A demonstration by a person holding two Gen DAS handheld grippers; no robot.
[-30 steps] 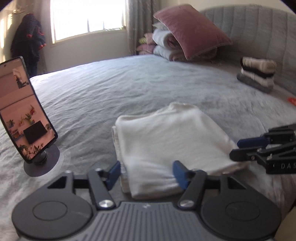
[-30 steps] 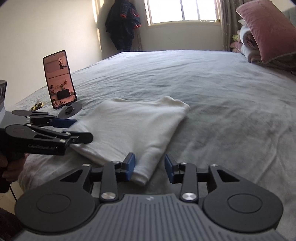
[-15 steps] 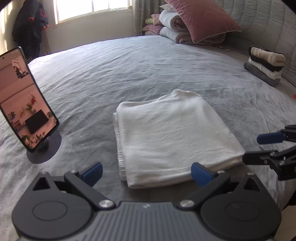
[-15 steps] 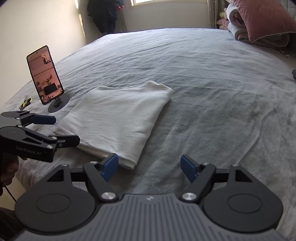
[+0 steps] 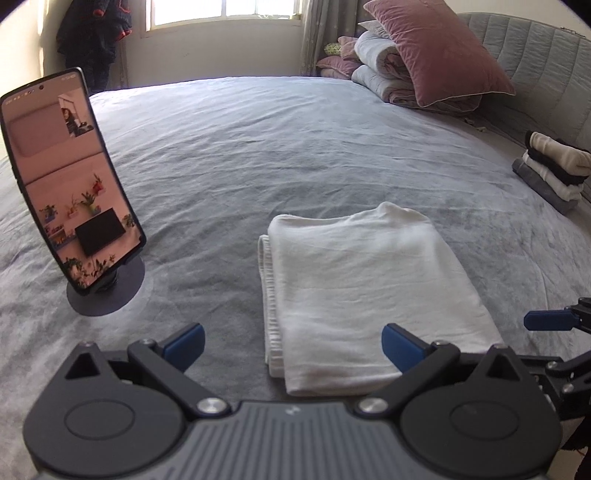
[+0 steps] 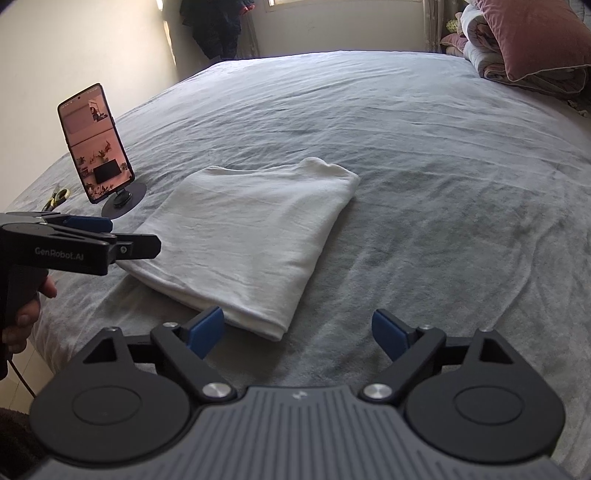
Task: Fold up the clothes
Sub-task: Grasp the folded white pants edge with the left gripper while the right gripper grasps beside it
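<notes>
both tools are freed of the cloth: the left tool is spread wide, the right tool is opening, nothing gripped. the cloth is left folded on the grey bed, a phone stood beside it.

I am in a home bedroom. A wide bed under a grey cover fills most of my view, with a padded grey headboard at the upper right. A pink pillow leans on rolled quilts beside it. A window with a curtain sits at top centre, and a dark coat hangs at the upper left.
</notes>
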